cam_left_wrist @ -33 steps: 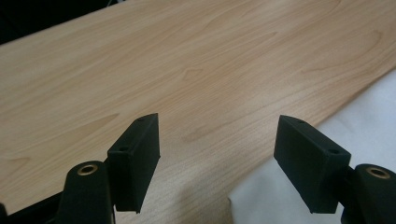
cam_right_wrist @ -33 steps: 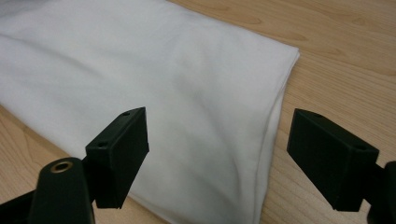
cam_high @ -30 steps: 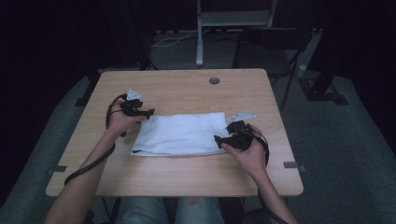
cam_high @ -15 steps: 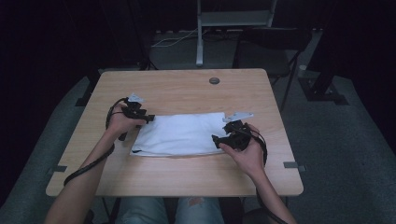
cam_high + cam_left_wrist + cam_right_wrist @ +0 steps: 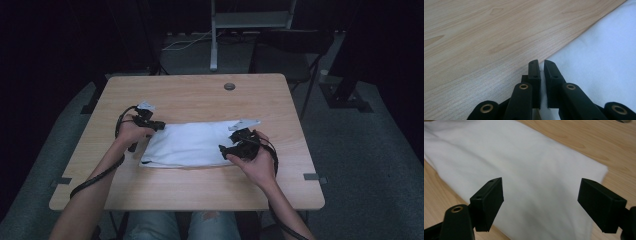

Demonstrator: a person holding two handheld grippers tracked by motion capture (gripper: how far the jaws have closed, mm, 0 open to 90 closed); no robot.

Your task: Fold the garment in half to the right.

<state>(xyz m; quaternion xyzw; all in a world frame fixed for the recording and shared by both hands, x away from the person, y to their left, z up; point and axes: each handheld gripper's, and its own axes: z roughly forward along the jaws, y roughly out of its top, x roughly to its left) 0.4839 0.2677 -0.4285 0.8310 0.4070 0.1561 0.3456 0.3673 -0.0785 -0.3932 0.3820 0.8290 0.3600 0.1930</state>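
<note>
Since a second ago my left gripper [image 5: 159, 125] has just been closing, and its jaws now pinch the far left corner of the folded white cloth [image 5: 192, 144], a thin edge of fabric showing between the pads in the left gripper view [image 5: 541, 75]. My right gripper [image 5: 227, 149] has edged a little inward over the cloth's right end; its jaws stand wide apart above the fabric [image 5: 539, 202], gripping nothing yet. The cloth lies flat across the middle of the wooden bench [image 5: 200, 95], folded into a long rectangle between my two hands. I judge it light, soft and limp: it will sag and unfold if lifted from one point, and thin layers can slip out of a shallow pinch. I would take it at the corners, catching all layers at the right edge to match the left hold.
</note>
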